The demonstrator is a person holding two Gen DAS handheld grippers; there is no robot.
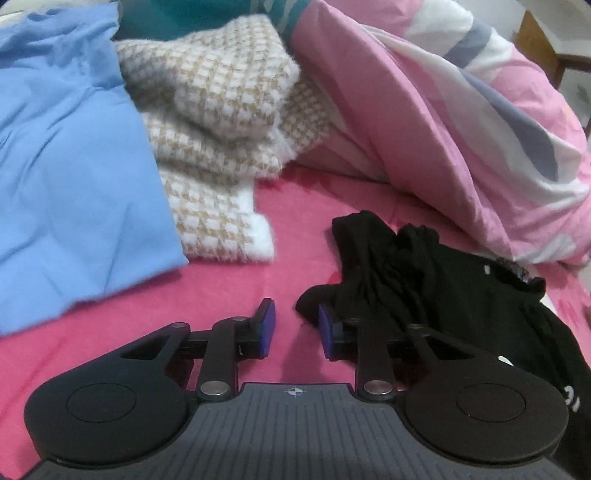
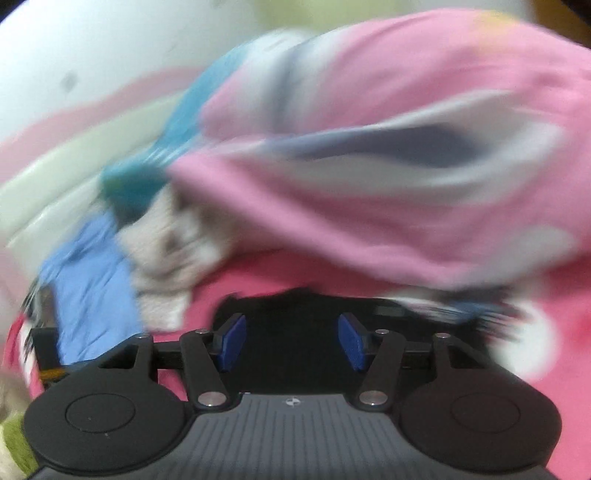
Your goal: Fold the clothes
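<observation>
A crumpled black garment (image 1: 424,269) lies on the pink bed sheet (image 1: 229,288), right of centre in the left wrist view. My left gripper (image 1: 295,328) is open and empty, low over the sheet, its right fingertip at the garment's near-left corner. In the blurred right wrist view the black garment (image 2: 295,332) lies directly under and ahead of my right gripper (image 2: 291,338), which is open with nothing between its blue pads.
A blue garment (image 1: 66,173) and a beige-and-white houndstooth knit (image 1: 218,147) lie at the left. A bunched pink, white and grey duvet (image 1: 461,122) rises at the right and back. A teal item (image 1: 155,18) sits behind. A white wall (image 2: 92,55) is beyond the bed.
</observation>
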